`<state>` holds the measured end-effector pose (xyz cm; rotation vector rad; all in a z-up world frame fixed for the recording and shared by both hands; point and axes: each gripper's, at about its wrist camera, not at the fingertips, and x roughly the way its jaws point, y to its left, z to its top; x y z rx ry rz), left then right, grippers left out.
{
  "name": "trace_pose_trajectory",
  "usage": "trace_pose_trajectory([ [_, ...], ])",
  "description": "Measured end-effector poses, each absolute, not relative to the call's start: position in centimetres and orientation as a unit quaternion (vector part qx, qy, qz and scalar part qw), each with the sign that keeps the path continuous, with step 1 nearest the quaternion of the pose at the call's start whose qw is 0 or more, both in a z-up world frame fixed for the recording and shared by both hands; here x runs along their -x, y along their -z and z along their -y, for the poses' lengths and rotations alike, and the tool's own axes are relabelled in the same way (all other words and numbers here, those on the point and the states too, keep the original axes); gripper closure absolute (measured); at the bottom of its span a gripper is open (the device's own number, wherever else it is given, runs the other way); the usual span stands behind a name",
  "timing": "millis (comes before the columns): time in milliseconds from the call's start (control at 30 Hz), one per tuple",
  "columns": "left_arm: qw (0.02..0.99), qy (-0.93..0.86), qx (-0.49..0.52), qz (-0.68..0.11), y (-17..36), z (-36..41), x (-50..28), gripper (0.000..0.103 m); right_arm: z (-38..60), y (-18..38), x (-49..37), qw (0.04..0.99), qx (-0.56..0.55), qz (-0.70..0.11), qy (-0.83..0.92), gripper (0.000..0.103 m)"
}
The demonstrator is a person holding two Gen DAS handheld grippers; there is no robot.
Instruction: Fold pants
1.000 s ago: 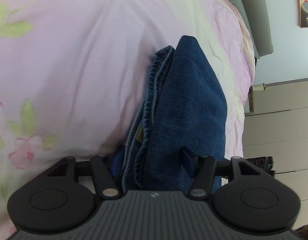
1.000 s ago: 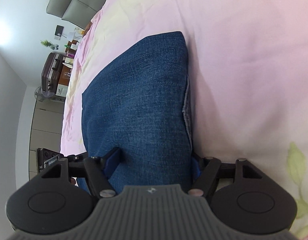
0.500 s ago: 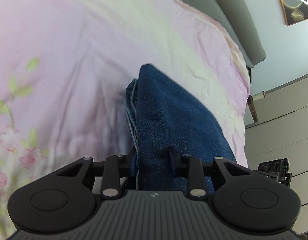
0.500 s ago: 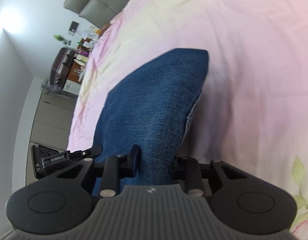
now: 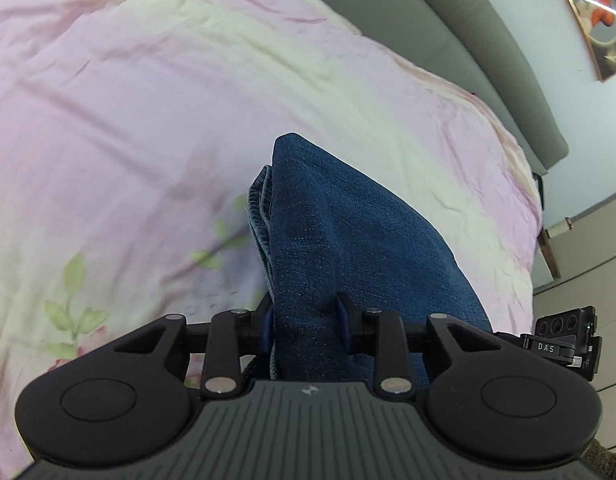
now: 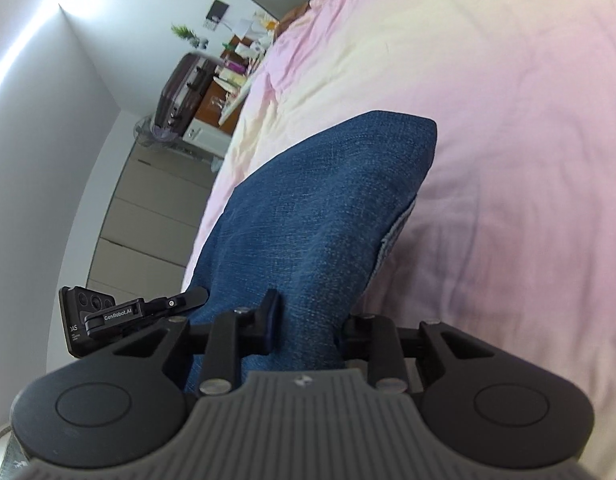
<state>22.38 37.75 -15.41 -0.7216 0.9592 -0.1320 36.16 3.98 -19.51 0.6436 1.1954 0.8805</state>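
Both grippers are clamped on the folded blue jeans (image 5: 347,240): the left gripper (image 5: 306,326) pinches the left near corner, the right gripper (image 6: 308,326) the right near corner. The denim slopes from their jaws down toward the far end, over the pink floral bedspread (image 5: 128,120), grey headboard (image 5: 487,60) beyond.

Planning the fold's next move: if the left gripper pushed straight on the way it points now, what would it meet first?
The left gripper is shut on the jeans, so denim already fills its line. Beyond the fabric's far tip it would probably meet the pink bedsheet, though depth is hard to judge.
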Motion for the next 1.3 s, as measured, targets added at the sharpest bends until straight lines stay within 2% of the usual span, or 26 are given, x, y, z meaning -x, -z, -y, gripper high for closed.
trace_pose_trajectory([
  [133, 0.816, 0.058, 0.320, -0.477, 18.3, -38.0, -22.6, 0.068, -5.5, 22.6, -36.0, 0.683, -0.273, -0.563, -0.377, 0.080],
  [333, 0.808, 0.059, 0.268, -0.521, 19.5, -36.9, -23.5, 0.061, -6.0, 26.5, -36.0, 0.672, -0.243, -0.608, -0.345, 0.078],
  [467, 0.805, 0.046, 0.266, -0.528, 19.4, -37.0, -23.5, 0.050, -6.9, 26.7, -36.1, 0.687, -0.209, -0.611, -0.334, 0.072],
  [500, 0.804, 0.042, 0.268, -0.530, 19.1, -37.0, -23.5, 0.046, -7.1, 26.5, -36.2, 0.689, -0.203, -0.611, -0.332, 0.068],
  [567, 0.803, 0.029, 0.261, -0.535, 18.0, -36.7, -23.4, 0.045, -7.2, 25.8, -36.2, 0.697, -0.190, -0.610, -0.326, 0.060],
  [700, 0.820, 0.018, 0.218, -0.528, 14.5, -35.9, -22.4, 0.045, -7.5, 22.8, -35.8, 0.722, -0.135, -0.594, -0.329, 0.042],
  [933, 0.874, 0.014, 0.166, -0.456, 4.1, -32.7, -19.6, 0.044, -5.0, 14.1, -33.0, 0.792, -0.046, -0.508, -0.335, 0.037],
  [1067, 0.905, 0.010, 0.112, -0.410, -2.3, -29.5, -17.2, 0.044, -2.8, 8.1, -30.3, 0.837, 0.007, -0.434, -0.332, 0.029],
  [1267, 0.939, -0.005, 0.022, -0.343, -8.3, -23.1, -12.8, 0.044, 1.1, 0.9, -24.7, 0.883, 0.022, -0.348, -0.316, 0.026],
  [1300, 0.942, -0.008, 0.010, -0.335, -8.9, -22.1, -12.0, 0.044, 1.5, -0.1, -23.7, 0.887, 0.025, -0.335, -0.316, 0.022],
])
